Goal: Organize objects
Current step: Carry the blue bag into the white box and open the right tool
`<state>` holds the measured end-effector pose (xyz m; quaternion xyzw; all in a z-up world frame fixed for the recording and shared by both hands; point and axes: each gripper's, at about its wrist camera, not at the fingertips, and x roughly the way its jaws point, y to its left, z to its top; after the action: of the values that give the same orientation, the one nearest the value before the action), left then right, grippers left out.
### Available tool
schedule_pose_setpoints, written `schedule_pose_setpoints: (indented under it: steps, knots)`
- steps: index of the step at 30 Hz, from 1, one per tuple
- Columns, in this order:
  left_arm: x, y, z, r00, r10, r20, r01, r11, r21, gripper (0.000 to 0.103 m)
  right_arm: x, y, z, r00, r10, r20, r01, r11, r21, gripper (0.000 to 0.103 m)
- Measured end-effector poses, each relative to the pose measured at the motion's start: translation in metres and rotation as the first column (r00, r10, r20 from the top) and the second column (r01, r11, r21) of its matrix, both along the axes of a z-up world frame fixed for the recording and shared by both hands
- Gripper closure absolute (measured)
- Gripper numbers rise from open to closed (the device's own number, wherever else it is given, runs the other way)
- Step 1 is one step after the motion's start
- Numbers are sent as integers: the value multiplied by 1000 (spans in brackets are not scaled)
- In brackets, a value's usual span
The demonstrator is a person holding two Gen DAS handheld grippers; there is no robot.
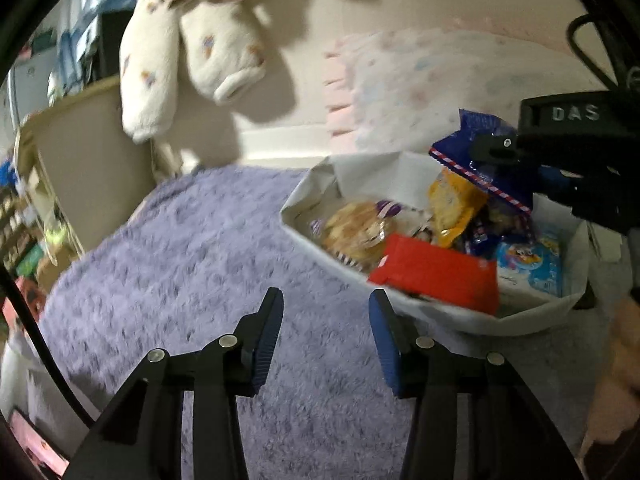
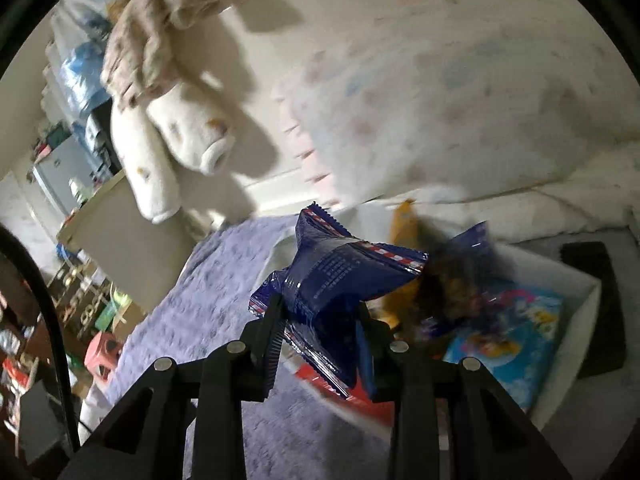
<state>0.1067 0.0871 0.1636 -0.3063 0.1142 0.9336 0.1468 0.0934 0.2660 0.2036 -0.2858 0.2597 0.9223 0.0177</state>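
At lower centre, the right gripper pinches a dark blue snack packet above the white box, which holds a red packet and a yellow packet. The left gripper is spread, holding nothing, over the purple rug.

Both fisheye views are dim at the edges, ringed by a black vignette, and straight lines bow toward the rim. Hard light from the upper right throws sharp dark shadows of the hanging plush toy onto the pale wall. Motion blur smears the purple rug, the patterned bedding and the snack packets in the white box. The shelves at far left are murky. The blue packet shows small glints of glare.
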Motion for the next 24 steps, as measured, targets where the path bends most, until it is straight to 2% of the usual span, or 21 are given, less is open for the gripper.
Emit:
schedule_pose_setpoints:
  steps: [5,9,12,16,18,19,24]
  knots:
    - [4,13,-2,999,-30,-30,29,999,-33,58,2,28,-3,999,-53,-11,53,998,-45,72]
    - [4,18,-5,999,-33,-43,30,998,-57,58,-4,38,-16,999,-2,-41,-4,992,-126,69]
    - [4,18,-5,999,-35,-42,33,998,-58,57,-15,36,-27,1000,-12,22,15,989,-150,64]
    - [2,13,-7,999,-22,-26,21,999,-31,57,-15,41,-30,994,-70,81,80,989,-128,60]
    - [0,10,-8,1000,-15,-10,15,1000,-11,58,-10,44,-27,992,-108,69,114,988,-104,48]
    - [-2,8,-8,1000,-11,-1,11,1000,-1,58,-8,44,-25,991,-119,67,125,988,-94,46]
    - [-4,3,-10,1000,10,13,-10,1000,13,58,-7,44,-21,985,-149,90,153,988,-36,45]
